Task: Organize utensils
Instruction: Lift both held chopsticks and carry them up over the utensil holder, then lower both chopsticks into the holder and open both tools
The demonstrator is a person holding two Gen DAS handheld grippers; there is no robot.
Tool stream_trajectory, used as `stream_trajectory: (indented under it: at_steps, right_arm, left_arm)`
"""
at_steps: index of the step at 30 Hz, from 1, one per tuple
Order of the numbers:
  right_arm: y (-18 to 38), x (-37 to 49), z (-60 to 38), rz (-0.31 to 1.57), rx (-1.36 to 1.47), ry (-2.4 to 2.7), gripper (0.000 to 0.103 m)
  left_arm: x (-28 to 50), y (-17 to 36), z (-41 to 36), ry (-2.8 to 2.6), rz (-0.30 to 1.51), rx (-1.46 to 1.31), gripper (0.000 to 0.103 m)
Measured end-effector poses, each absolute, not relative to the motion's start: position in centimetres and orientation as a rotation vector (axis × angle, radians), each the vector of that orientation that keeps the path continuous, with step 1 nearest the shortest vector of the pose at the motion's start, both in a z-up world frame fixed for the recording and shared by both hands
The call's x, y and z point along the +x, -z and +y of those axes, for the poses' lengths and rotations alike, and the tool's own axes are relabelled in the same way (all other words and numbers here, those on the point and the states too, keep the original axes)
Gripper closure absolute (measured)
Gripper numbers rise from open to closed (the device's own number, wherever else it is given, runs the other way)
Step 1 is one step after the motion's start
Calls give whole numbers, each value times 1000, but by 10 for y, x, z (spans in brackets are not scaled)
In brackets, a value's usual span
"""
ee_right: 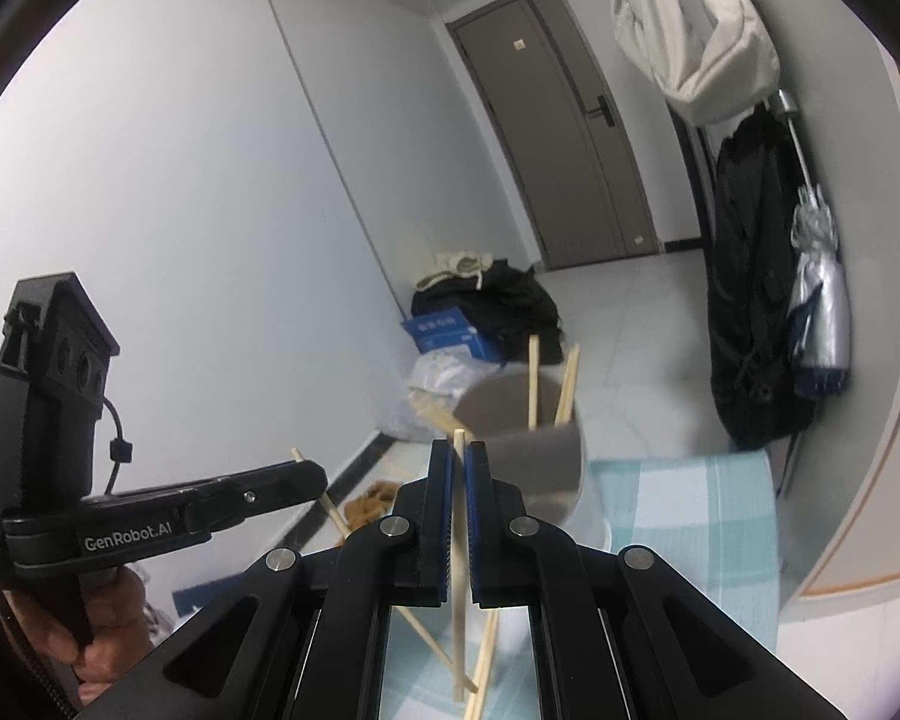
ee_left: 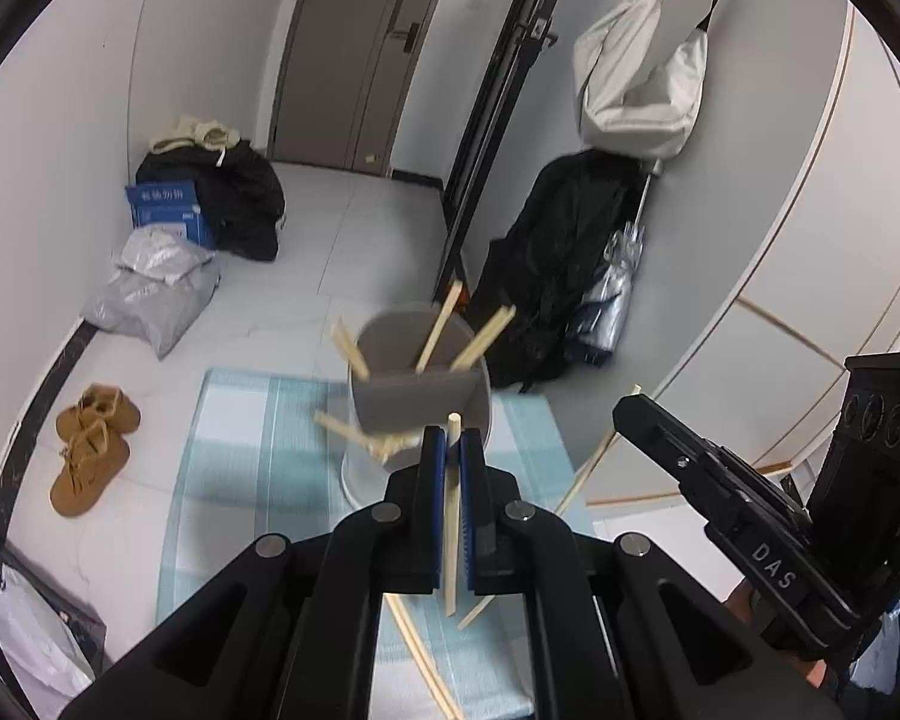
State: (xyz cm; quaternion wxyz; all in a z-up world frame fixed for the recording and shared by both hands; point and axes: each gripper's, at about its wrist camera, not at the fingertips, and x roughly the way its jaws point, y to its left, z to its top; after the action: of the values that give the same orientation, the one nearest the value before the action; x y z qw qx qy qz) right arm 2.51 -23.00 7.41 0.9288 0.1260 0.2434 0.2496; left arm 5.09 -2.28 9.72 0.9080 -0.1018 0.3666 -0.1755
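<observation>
Holding one chopstick point(ee_left: 451, 516) upright in my left gripper point(ee_left: 452, 450) and another point(ee_right: 459, 516) in my right gripper point(ee_right: 457, 459), both pinched between shut fingers before the grey holder point(ee_left: 417, 399), I count several sticks in already, others loose on the counter point(ee_left: 234, 480).

Our left gripper point(ee_left: 450, 450): black linkage, blue ribbed pads, silver pivot screws.
Our right gripper point(ee_right: 457, 462): same build; its side reads "DAS".
</observation>
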Motion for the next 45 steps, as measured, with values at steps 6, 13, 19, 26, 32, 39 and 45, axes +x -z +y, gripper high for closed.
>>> stream_trajectory:
  at_steps: [6,13,19,26,32,39,45]
  right_arm:
    - [-111,44,-238,452,263,-524,100]
    - [-145,80,-248,411,263,-523,100]
    - [-165,117,-252,378,248,-507,99]
    - [-169,156,-251,354,242,-478,99]
    - [-154,181,-244,370,250,-440,99]
    - [-129,187,-233,374,249,-408,99]
    - [-108,186,-229,403,242,-395,99]
  left_arm:
    - [71,-126,-23,380,723,-226,102]
    - [104,-155,-19,384,689,-254,102]
    - [135,-167,-13,377,674,-261,102]
    - [160,-162,-6,336,666,-241,102]
    - [174,-147,-6,321,674,-194,102]
    - [181,-129,-4,321,710,-176,102]
    - [181,-114,-9,345,733,-177,102]
